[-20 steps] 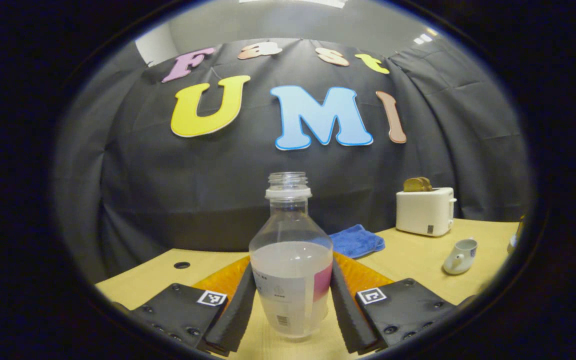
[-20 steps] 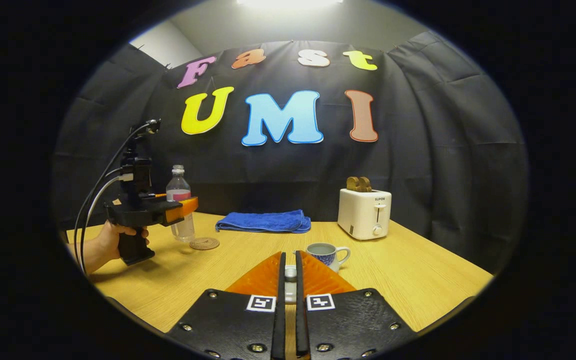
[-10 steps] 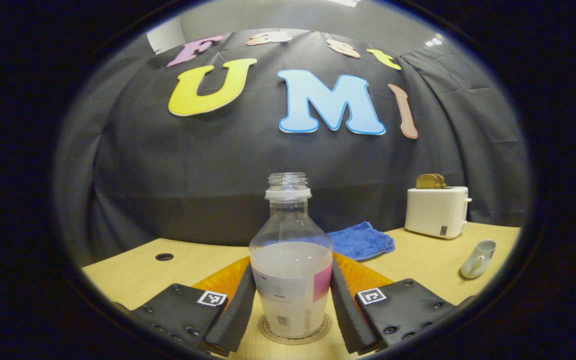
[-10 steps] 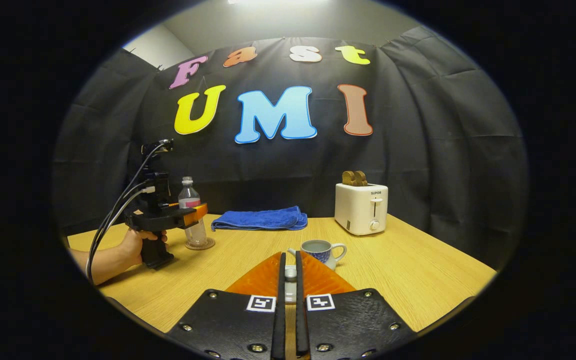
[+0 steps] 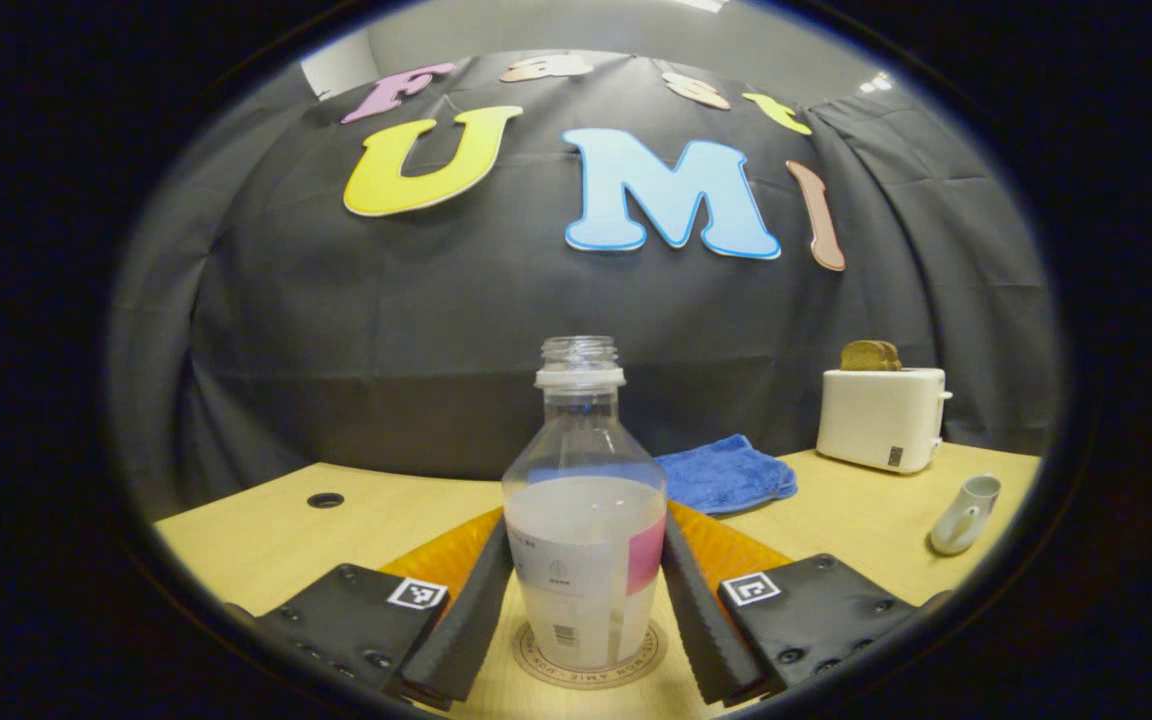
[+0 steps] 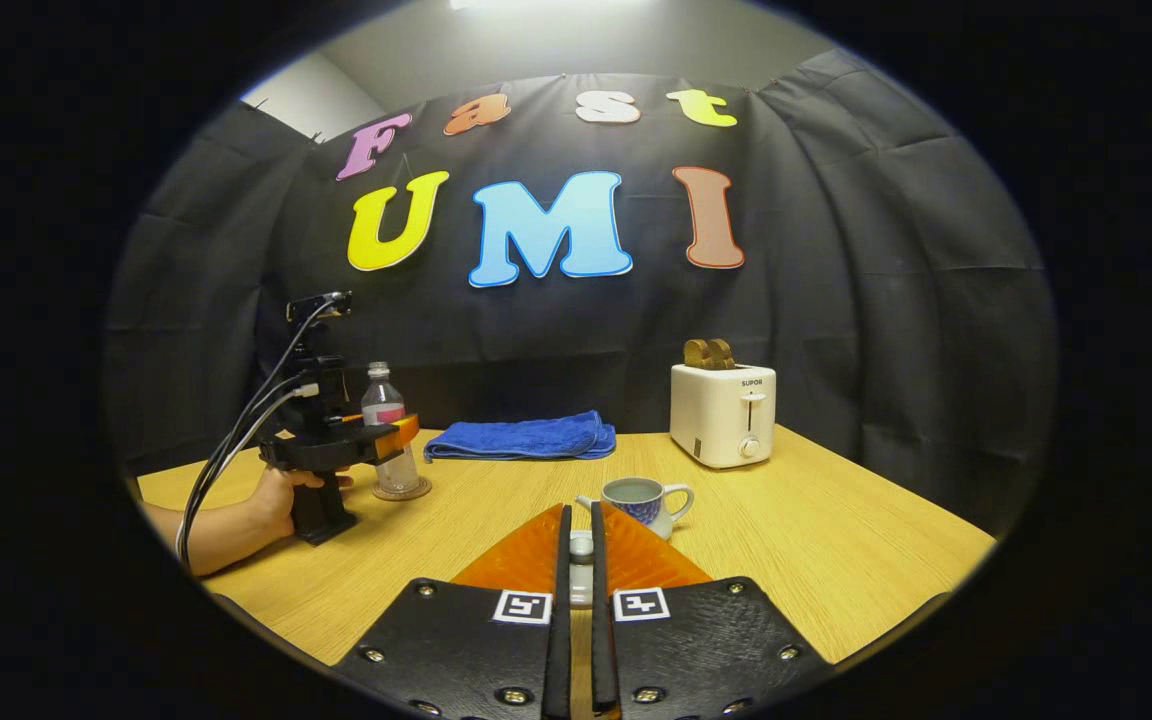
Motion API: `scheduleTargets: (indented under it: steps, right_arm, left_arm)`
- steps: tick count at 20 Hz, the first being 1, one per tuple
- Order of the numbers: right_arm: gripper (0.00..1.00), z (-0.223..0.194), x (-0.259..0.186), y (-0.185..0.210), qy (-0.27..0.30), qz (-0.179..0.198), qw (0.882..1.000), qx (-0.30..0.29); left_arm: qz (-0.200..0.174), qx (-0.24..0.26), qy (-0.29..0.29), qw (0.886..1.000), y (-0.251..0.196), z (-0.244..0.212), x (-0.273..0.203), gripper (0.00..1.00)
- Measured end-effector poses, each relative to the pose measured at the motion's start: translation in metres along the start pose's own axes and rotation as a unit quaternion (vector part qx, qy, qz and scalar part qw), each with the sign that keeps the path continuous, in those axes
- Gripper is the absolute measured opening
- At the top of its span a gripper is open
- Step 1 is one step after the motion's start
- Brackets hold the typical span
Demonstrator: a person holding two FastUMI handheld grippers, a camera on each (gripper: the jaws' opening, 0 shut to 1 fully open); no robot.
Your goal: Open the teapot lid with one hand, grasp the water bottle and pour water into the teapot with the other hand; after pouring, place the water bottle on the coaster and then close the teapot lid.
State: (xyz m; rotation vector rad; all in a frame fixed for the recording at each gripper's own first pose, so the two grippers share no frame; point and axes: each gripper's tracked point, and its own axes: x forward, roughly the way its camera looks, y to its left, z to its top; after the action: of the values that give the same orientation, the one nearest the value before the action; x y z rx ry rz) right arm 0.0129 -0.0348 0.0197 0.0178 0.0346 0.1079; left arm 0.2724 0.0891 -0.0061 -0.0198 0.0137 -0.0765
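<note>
The clear water bottle (image 5: 584, 520), uncapped and about half full, stands upright on the round coaster (image 5: 538, 662). My left gripper (image 5: 586, 525) is shut on it, one finger on each side of its label. In the right gripper view the same bottle (image 6: 383, 410) and coaster (image 6: 402, 493) sit at the table's left, with the left gripper (image 6: 391, 437) held by a hand (image 6: 276, 497). My right gripper (image 6: 581, 512) is shut on the small white teapot lid (image 6: 581, 572). Just beyond it stands the white and blue teapot (image 6: 644, 499), open, with water inside. The teapot (image 5: 961, 515) also appears at the right of the left gripper view.
A folded blue towel (image 6: 521, 440) lies at the back of the wooden table (image 6: 836, 560). A white toaster (image 6: 726, 415) holding bread stands at the back right. A round hole (image 5: 325, 499) is in the tabletop at the far left.
The left gripper carried the bottle over the coaster and lowered it; the bottle now rests on the coaster. The right gripper still holds the lid and has hardly moved.
</note>
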Motion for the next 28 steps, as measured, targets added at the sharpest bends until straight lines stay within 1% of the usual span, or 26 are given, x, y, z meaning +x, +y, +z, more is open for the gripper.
scheduleTargets:
  steps: [1,2,5,7,13,16,19,22,24,26,28]
  right_arm:
    - [0.08,0.000,-0.001,-0.001,-0.001,-0.001,1.000,-0.001]
    - [0.08,0.000,-0.001,-0.001,-0.001,-0.001,1.000,0.000]
    - [0.08,-0.001,-0.002,0.000,0.001,0.002,1.000,0.002]
    - [0.08,0.001,-0.005,0.004,0.000,0.006,1.000,0.002]
    - [0.08,0.006,-0.013,0.009,-0.007,0.012,1.000,-0.002]
    - [0.08,0.009,-0.017,0.011,-0.011,0.012,1.000,-0.002]
    - [0.08,0.012,-0.012,0.011,-0.016,0.013,1.000,-0.002]
    - [0.08,0.022,0.008,0.008,-0.037,0.009,0.999,-0.011]
    - [0.08,0.025,0.033,-0.006,-0.043,-0.013,0.999,-0.024]
    - [0.08,0.031,0.065,-0.019,-0.050,-0.034,0.998,-0.014]
    - [0.08,0.032,0.090,-0.028,-0.050,-0.038,0.998,0.001]
  left_arm:
    - [0.003,-0.005,-0.002,1.000,0.002,0.002,-0.002,0.94]
    - [0.006,-0.012,-0.006,1.000,0.003,0.006,-0.004,1.00]
    - [0.011,-0.022,-0.001,1.000,0.005,0.007,-0.012,1.00]
    - [0.011,-0.014,0.007,1.000,0.004,0.003,-0.020,1.00]
    - [0.009,-0.002,0.005,1.000,-0.001,0.008,-0.039,1.00]
    - [0.003,-0.002,0.010,1.000,-0.009,0.005,-0.051,1.00]
    - [-0.005,0.005,0.018,1.000,-0.018,0.003,-0.075,1.00]
    - [-0.011,-0.001,0.017,1.000,-0.026,0.006,-0.108,1.00]
    - [-0.017,-0.008,0.020,1.000,-0.038,0.004,-0.132,1.00]
    - [-0.033,-0.032,0.021,0.999,-0.056,0.004,-0.158,1.00]
    - [-0.027,-0.026,0.015,0.999,-0.058,0.010,-0.168,1.00]
